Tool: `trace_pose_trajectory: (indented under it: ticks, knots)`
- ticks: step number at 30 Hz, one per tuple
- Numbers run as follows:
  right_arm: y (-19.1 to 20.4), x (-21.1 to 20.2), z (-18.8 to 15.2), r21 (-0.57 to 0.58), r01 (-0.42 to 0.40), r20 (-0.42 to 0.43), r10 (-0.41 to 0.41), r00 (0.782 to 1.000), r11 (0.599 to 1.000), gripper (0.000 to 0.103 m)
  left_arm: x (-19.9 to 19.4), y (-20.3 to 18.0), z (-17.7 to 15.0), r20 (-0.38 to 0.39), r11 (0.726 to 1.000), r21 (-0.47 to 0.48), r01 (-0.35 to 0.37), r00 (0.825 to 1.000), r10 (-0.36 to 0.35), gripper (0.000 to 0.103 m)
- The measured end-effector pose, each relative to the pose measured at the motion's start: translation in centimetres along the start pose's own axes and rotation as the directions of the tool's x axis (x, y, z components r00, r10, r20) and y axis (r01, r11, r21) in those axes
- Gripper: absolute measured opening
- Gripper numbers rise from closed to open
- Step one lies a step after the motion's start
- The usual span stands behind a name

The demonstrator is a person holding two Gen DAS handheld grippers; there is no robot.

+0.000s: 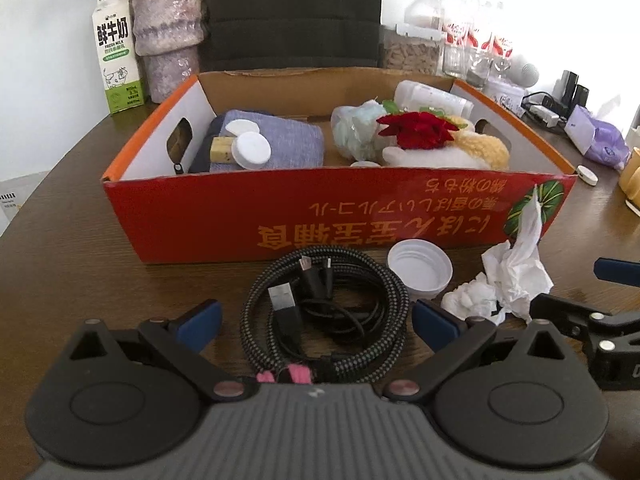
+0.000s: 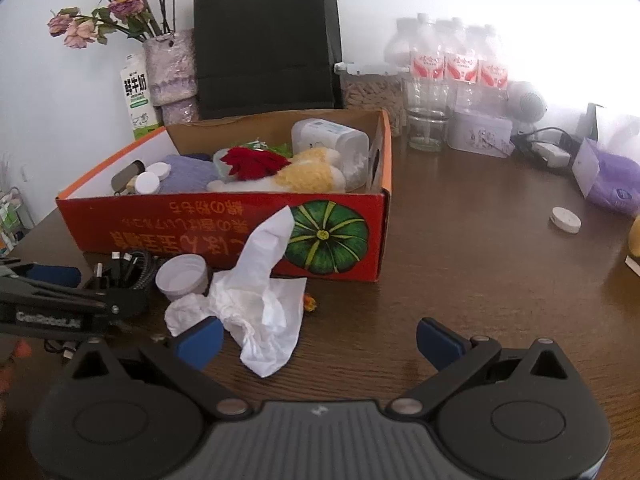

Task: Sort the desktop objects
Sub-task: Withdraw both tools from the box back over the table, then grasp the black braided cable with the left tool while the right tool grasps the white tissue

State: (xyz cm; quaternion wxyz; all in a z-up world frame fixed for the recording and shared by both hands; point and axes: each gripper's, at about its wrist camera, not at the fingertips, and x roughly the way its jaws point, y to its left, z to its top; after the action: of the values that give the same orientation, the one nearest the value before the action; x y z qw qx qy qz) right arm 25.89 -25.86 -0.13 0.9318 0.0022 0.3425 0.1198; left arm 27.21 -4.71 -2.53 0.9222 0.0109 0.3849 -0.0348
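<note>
**Sorting status: partly complete**

The cardboard box [image 1: 320,216] at the middle of the surface [image 2: 460,280] already holds a plush toy [image 1: 448,152], a cloth pouch [image 1: 288,144] and a plastic container [image 2: 332,140]. Remaining outside, against the box's near wall: the coiled cable [image 1: 324,316], the white lid [image 1: 420,270] and the crumpled tissue [image 2: 260,300]. The left claw [image 1: 316,324] is spread wide, straddling the cable without gripping. The right claw [image 2: 320,340] is spread wide and empty, beside the tissue.
</note>
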Motion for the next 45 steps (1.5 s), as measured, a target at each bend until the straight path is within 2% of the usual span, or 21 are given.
trace_pose_trajectory:
  ticks: [7, 10, 12, 17, 28, 36, 39, 45]
  knots:
    - [0.2, 0.2, -0.2, -0.009, 0.006, -0.004, -0.006, 1.0, 1.0, 0.103, 0.5, 0.4, 0.1, -0.004, 1.0, -0.018, 0.002, 1.0, -0.002, 0.102]
    - [0.3, 0.3, -0.3, -0.012, 0.004, -0.008, -0.005, 1.0, 1.0, 0.103, 0.2, 0.2, 0.1, 0.007, 1.0, -0.007, 0.02, 1.0, -0.02, 0.091]
    - [0.3, 0.4, -0.3, -0.011, 0.006, -0.008, -0.006, 1.0, 1.0, 0.103, 0.1, 0.0, 0.1, 0.006, 1.0, 0.007, 0.016, 1.0, -0.016, 0.09]
    - [0.4, 0.3, -0.4, -0.012, 0.006, -0.004, -0.006, 1.0, 1.0, 0.103, -0.3, 0.0, 0.1, 0.019, 1.0, 0.008, 0.023, 1.0, -0.023, 0.089]
    - [0.4, 0.0, -0.4, 0.001, 0.0, 0.016, 0.0, 1.0, 1.0, 0.103, -2.9, -0.2, 0.2, 0.117, 0.999, 0.026, -0.024, 0.993, 0.021, 0.088]
    - [1.3, -0.7, 0.1, 0.003, -0.008, 0.068, 0.007, 0.998, 1.0, 0.103, -4.8, 0.5, 0.2, 0.169, 0.999, 0.018, -0.045, 0.985, 0.042, 0.088]
    - [1.9, -0.4, 0.4, -0.003, 0.001, 0.074, -0.001, 0.997, 1.0, 0.098, -5.1, 1.0, 0.2, 0.177, 0.999, 0.007, -0.052, 0.983, 0.05, 0.088]
    - [2.8, 0.6, 0.7, -0.006, 0.001, 0.063, -0.001, 0.998, 1.0, 0.08, -5.3, 2.2, 0.0, 0.179, 0.999, -0.014, -0.045, 0.983, 0.047, 0.088]
